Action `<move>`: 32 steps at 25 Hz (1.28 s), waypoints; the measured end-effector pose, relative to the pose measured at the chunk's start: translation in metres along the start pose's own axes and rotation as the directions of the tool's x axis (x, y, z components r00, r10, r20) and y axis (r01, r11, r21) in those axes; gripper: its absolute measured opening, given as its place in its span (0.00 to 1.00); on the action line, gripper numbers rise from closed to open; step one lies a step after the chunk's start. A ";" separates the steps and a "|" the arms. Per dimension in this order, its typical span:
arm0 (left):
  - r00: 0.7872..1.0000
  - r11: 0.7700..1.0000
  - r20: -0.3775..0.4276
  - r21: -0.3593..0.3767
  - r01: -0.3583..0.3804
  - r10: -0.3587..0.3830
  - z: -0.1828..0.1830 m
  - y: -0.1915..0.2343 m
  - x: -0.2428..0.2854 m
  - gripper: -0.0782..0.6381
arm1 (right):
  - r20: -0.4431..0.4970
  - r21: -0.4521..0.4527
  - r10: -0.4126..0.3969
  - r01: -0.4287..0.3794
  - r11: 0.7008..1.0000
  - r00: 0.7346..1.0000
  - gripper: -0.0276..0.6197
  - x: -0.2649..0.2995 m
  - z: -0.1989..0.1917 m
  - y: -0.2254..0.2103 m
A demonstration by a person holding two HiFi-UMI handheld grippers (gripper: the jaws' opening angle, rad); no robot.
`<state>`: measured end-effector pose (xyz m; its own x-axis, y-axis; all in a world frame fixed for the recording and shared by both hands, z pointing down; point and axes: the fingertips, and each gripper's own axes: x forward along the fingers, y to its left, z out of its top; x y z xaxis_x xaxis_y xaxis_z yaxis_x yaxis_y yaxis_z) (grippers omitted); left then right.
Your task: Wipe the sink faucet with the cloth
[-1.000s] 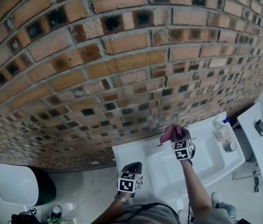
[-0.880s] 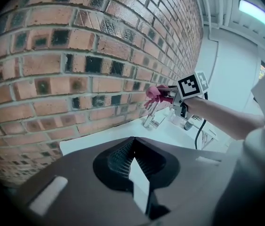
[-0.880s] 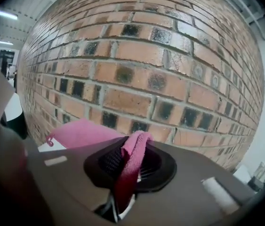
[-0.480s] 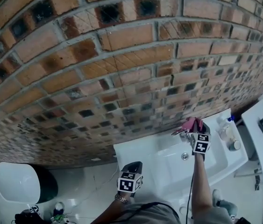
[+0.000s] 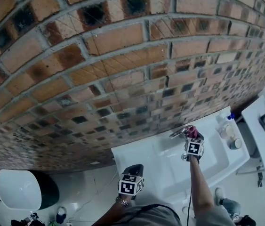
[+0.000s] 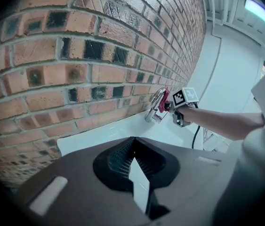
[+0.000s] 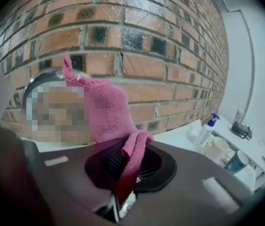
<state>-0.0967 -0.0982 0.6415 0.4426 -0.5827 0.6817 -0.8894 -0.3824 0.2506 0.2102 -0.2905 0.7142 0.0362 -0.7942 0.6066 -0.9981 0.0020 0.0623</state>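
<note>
Right tongs point(image 7: 123, 173) grip cloth point(image 7: 108, 111) at faucet point(image 5: 179, 133); left tongs point(image 6: 135, 172) closed, empty. Advise pressing cloth round it, stroking along its curve, grip firm.

We see the pink cloth point(image 7: 105, 109), bunched and pinched in our right gripper point(image 7: 120, 182), lying against the curved chrome faucet point(image 5: 178, 133), lower right of centre in the head view.
</note>
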 end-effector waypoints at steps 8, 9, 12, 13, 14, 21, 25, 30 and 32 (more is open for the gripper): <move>1.000 1.000 -0.015 0.013 0.008 -0.008 -0.004 -0.003 0.003 0.14 | 0.151 -0.202 0.179 -0.147 0.968 0.972 0.10 -0.051 0.019 0.052; 1.000 1.000 -0.017 0.010 0.004 -0.004 -0.005 -0.001 0.003 0.14 | 0.217 -0.246 0.167 -0.111 0.963 0.962 0.10 -0.057 0.034 0.055; 1.000 1.000 -0.025 0.004 -0.004 0.004 -0.010 0.002 0.003 0.14 | 0.257 -0.338 0.153 -0.060 0.939 0.954 0.10 -0.047 0.042 0.063; 1.000 1.000 -0.027 0.004 -0.004 0.004 -0.012 0.001 0.002 0.14 | 0.232 -0.361 0.164 -0.072 0.930 0.959 0.10 -0.039 0.035 0.066; 1.000 1.000 -0.027 0.006 -0.003 0.003 -0.012 0.000 0.001 0.14 | 0.200 -0.389 0.171 -0.082 0.918 0.965 0.10 -0.031 0.026 0.068; 1.000 1.000 -0.024 0.002 -0.018 0.018 -0.009 0.007 -0.001 0.14 | 0.075 -0.455 0.183 -0.130 0.881 0.980 0.10 0.008 -0.008 0.067; 1.000 1.000 -0.022 0.006 -0.017 0.017 -0.011 0.003 0.001 0.14 | -0.002 -0.456 0.185 -0.165 0.875 0.983 0.10 0.013 -0.023 0.060; 0.999 1.000 -0.033 0.021 0.002 -0.001 -0.014 -0.005 0.006 0.14 | -0.121 -0.477 0.215 -0.246 0.844 0.969 0.10 0.014 -0.035 0.057; 0.999 1.000 -0.039 0.028 0.011 -0.010 -0.015 -0.010 0.009 0.14 | -0.152 -0.482 0.209 -0.257 0.838 0.966 0.10 0.015 -0.047 0.055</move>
<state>-0.0859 -0.0889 0.6559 0.4466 -0.5503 0.7055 -0.8809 -0.4088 0.2388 0.1583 -0.2732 0.7642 -0.1658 -0.6743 0.7196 -0.8209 0.4987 0.2782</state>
